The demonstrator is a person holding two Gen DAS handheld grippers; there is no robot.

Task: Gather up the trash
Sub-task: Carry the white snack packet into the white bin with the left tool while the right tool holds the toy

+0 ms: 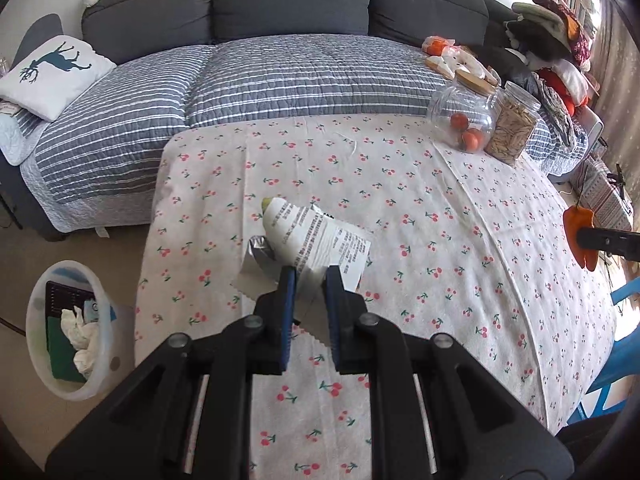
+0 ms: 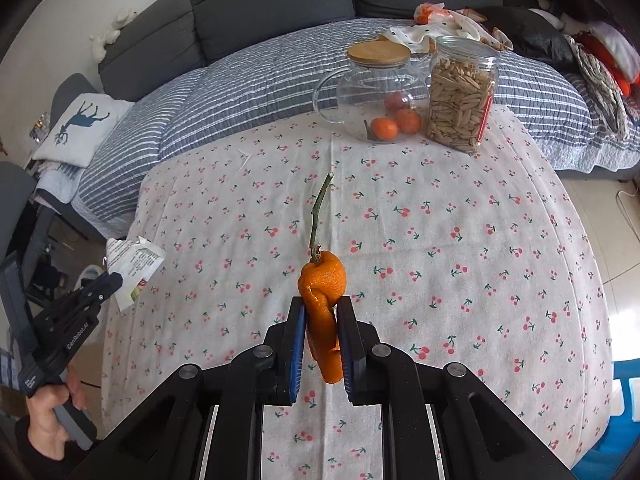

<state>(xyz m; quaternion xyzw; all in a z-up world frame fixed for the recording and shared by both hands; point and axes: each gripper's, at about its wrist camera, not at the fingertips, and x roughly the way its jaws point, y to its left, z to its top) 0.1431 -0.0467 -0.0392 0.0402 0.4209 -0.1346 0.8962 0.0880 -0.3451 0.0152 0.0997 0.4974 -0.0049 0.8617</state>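
Observation:
My left gripper (image 1: 310, 276) is shut on a crumpled white printed wrapper (image 1: 316, 236) with a silver lining, held above the table's left part; the wrapper also shows in the right wrist view (image 2: 134, 264). My right gripper (image 2: 320, 304) is shut on an orange peel (image 2: 324, 292) with a green stem (image 2: 318, 212), held above the table's middle; the peel shows at the right edge of the left wrist view (image 1: 580, 236). A translucent trash bin (image 1: 40, 364) holding tissues and packets stands on the floor left of the table.
The table has a cherry-print cloth (image 2: 440, 240). At its far side stand a glass teapot with oranges (image 2: 380, 96) and a jar of seeds (image 2: 460, 96). Behind is a grey sofa with a striped quilt (image 1: 280, 76). A blue chair (image 1: 624, 292) is right.

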